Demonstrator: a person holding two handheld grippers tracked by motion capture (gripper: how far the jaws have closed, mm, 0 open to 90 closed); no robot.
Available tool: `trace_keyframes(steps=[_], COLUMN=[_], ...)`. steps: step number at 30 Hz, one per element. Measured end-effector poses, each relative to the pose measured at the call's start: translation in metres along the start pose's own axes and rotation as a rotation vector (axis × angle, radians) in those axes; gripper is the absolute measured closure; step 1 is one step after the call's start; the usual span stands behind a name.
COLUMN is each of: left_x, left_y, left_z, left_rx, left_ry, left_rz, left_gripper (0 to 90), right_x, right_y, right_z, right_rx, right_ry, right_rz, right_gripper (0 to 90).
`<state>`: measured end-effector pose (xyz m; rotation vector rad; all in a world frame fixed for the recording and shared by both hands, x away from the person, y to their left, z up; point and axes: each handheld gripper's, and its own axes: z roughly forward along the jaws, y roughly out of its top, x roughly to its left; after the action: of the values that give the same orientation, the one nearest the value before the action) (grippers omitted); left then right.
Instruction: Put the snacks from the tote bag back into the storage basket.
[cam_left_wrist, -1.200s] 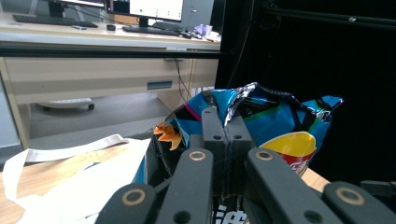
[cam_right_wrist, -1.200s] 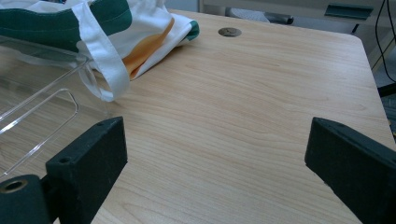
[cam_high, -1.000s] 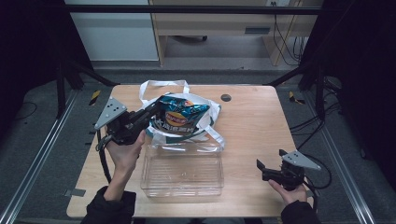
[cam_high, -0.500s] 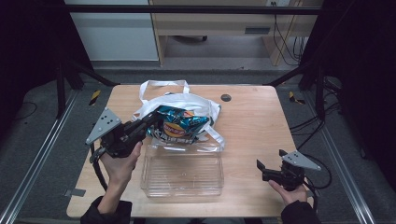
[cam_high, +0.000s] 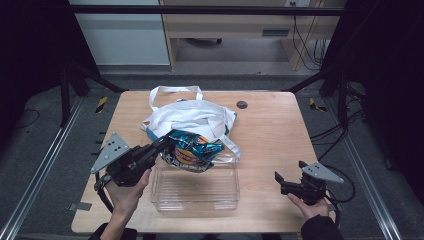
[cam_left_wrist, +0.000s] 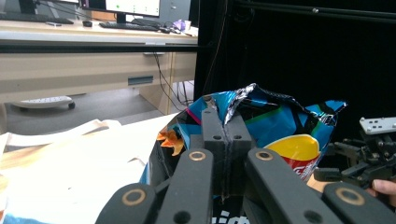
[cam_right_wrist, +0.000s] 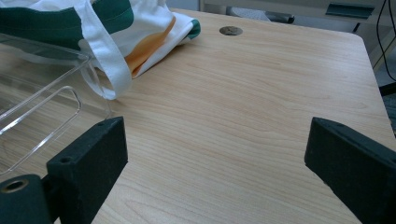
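On the left, the left gripper (cam_high: 161, 145) has its jaws pinched tight on the crimped top edge of the chip bag (cam_high: 192, 151), and the left gripper view shows the two black pads (cam_left_wrist: 212, 135) meeting with the foil seam squeezed between them. The bag hangs off that grip, tilted, above the far rim of the clear plastic bin (cam_high: 196, 189), with part of it over the white tote bag (cam_high: 192, 116) lying just behind. It looks like the bag is on its way into the bin.

Trouble spots from here: the hold is only on a thin, slick strip of foil, so a quick swing could let the bag slide out and drop on the tote or the table (cam_high: 270, 130). Lowered too early, its bottom corner could catch the bin's rim and shove the light container away. The tote's strap (cam_high: 227, 145) lies against the bin's far corner and could snag.

Over on the right, the right gripper (cam_high: 287, 183) rests near the table's edge, jaws spread wide, gripping nothing, well apart from the bin.
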<state>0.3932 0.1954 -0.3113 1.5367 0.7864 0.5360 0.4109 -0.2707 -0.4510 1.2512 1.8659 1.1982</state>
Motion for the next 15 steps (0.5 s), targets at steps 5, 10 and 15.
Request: trace_keyframes(steps=[5,10,15], left_x=[0.000,-0.001,-0.002], left_y=[-0.008,-0.017,-0.025], left_z=[-0.002,-0.001,-0.005], left_rx=[0.016,0.040,0.057], left_ry=[0.003,0.005,0.006], left_rz=[-0.015,-0.019,-0.017], left_gripper=[90.0,90.0,90.0], right_x=[0.001,0.002,0.002], right_y=[0.000,0.000,-0.001], right_z=[0.000,0.000,-0.001], right_rx=[0.004,0.005,0.006], right_ry=[0.002,0.005,0.006], right_rz=[-0.002,-0.009,-0.005], right_gripper=[6.3,6.6,6.8])
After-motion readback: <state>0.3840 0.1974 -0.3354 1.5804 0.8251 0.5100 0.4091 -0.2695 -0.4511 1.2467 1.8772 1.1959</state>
